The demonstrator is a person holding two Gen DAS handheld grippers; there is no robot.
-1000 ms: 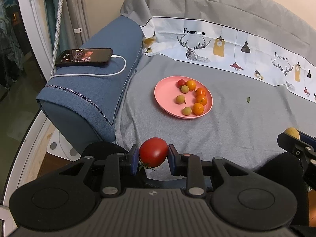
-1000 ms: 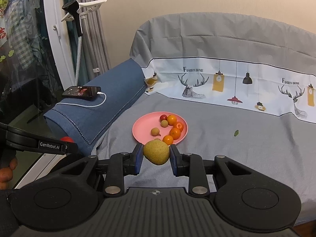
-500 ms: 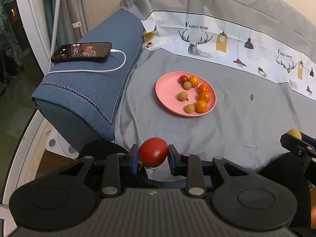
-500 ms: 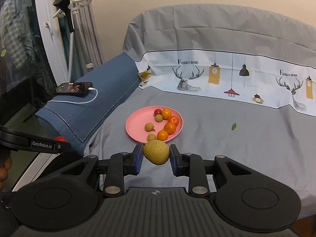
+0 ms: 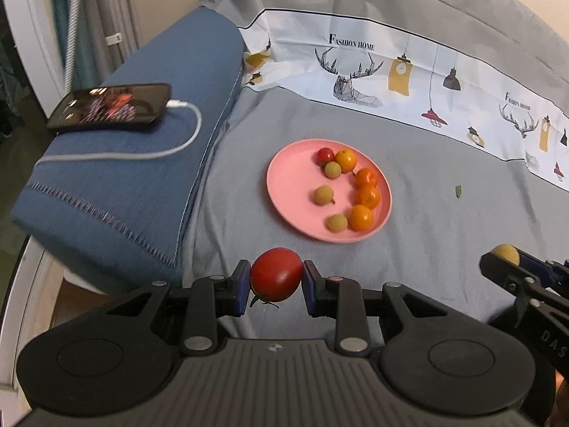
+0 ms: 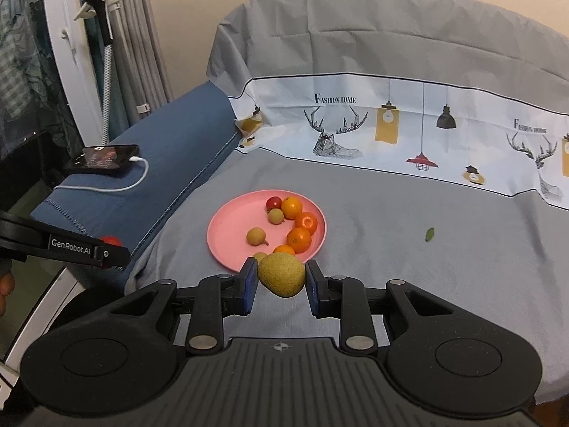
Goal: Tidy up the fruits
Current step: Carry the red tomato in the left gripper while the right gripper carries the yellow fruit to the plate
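Left gripper (image 5: 276, 288) clamped on a red tomato (image 5: 276, 274), blue pads pressed to both sides, calyx hanging beneath. Right gripper (image 6: 281, 283) clamped likewise on a yellow-green pear (image 6: 281, 273), rough speckled skin. Both are held above the near edge of a sofa seat under a grey cover (image 5: 444, 220). Pink plate (image 5: 288, 185) lies on the cover at 12 o'clock from the left gripper, near, apart from it; in the right wrist view the pear overlaps the plate's near rim. On the plate: a small red tomato (image 5: 324, 155) at the far side, four orange fruits (image 5: 367, 177) curving down the right, three pale yellow-green fruits (image 5: 323, 195) toward the middle; left half bare. Small green leaf (image 5: 458, 191) at 3 o'clock of the plate, well apart. Blue armrest (image 5: 117, 178) at 9 o'clock, carrying a lit phone (image 5: 110, 106) with a white cable (image 5: 185, 131) plugged in. Printed white band (image 5: 409, 82) along the backrest at 12 o'clock. Nothing between grippers and plate.
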